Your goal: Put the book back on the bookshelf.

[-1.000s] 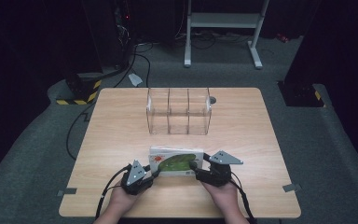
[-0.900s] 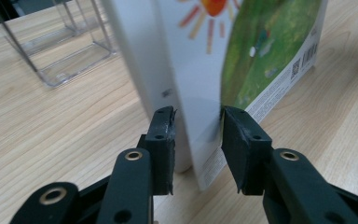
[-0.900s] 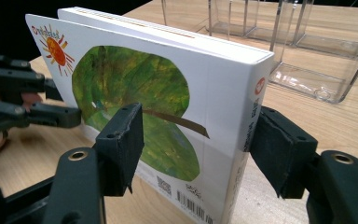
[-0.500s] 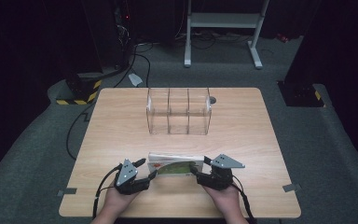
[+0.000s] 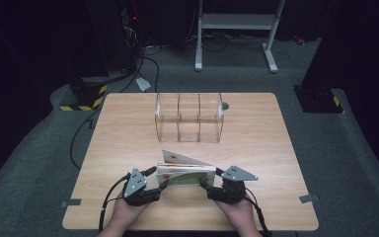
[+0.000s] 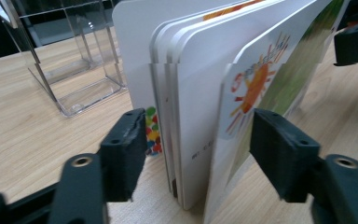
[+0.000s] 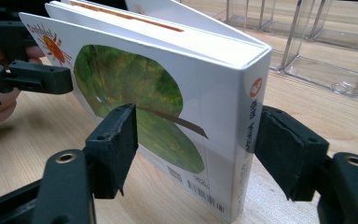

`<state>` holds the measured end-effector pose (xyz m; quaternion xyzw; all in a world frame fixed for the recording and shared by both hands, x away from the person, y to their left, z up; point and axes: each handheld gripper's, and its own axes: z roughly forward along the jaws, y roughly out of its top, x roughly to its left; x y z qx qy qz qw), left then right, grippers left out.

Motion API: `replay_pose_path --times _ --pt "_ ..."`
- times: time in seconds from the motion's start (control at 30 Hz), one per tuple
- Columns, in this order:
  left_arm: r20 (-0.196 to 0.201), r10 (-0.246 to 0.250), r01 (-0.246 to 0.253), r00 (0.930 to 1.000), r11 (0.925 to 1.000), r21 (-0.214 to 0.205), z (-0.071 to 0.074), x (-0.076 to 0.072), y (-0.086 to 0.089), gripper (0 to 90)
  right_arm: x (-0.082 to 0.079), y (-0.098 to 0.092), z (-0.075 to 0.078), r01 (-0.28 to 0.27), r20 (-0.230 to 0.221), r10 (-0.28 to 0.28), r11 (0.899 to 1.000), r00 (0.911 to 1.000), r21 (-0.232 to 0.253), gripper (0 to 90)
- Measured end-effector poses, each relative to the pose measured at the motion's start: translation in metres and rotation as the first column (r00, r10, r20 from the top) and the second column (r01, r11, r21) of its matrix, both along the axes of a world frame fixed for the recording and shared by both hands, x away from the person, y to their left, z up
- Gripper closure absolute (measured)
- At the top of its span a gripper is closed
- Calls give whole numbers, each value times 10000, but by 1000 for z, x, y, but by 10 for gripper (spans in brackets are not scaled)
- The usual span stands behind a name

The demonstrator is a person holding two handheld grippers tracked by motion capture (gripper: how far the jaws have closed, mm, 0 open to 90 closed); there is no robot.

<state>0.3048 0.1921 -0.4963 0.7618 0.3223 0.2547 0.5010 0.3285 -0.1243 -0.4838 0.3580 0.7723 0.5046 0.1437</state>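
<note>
A white board book [image 5: 185, 174] with a green leaf and a sun on its cover stands on its long edge near the table's front. Its back cover fans out toward the organiser. My left gripper [image 5: 158, 178] is open around the loose page edges [image 6: 200, 93]. Its jaws have just been closing, and both pads stand off the covers. My right gripper [image 5: 210, 177] is open astride the spine end [image 7: 168, 70]. Its jaws have just been opening, with the book between them. The left gripper [image 7: 42, 77] shows at the book's far end in the right gripper view.
A clear plastic organiser [image 5: 189, 118] with three compartments stands mid-table behind the book, also seen as the organiser [image 6: 70, 60] and the organiser [image 7: 307, 42]. The wooden table [image 5: 256, 133] stretches bare on both sides. Cables trail from both grippers toward the front edge.
The book has gone from leaning with its cover showing to standing on edge, its back cover fanned out. The left gripper has opened and drawn slightly back; the right jaws have widened.
</note>
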Motion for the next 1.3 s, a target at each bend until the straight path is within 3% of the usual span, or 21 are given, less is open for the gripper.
replay_pose_path --times 0.17,0.4,0.83,0.93,1.17,1.3 --pt "34 86 -87 10000 9996 260 0 0 -2 427 0 0 1 22 212 -22 10000 9998 6 301" --pt "-66 597 -594 9982 9975 393 -2 10 -2 471 -2 0 1 3 364 -4 10000 9993 14 324" --pt "-323 876 -856 9956 9947 568 -8 18 -1 460 7 5 7 -465 673 441 9983 9968 350 294" --pt "-377 939 -917 9949 9941 585 -9 19 0 454 5 12 7 -729 917 703 9970 9933 256 389" --pt "-442 1049 -1026 9935 9934 512 -8 18 11 445 1 10 8 -835 1336 813 9965 9877 106 504" --pt "-547 1229 -1216 9909 9922 264 -7 19 20 445 -3 8 7 -1054 1485 1046 9944 9834 -25 581"
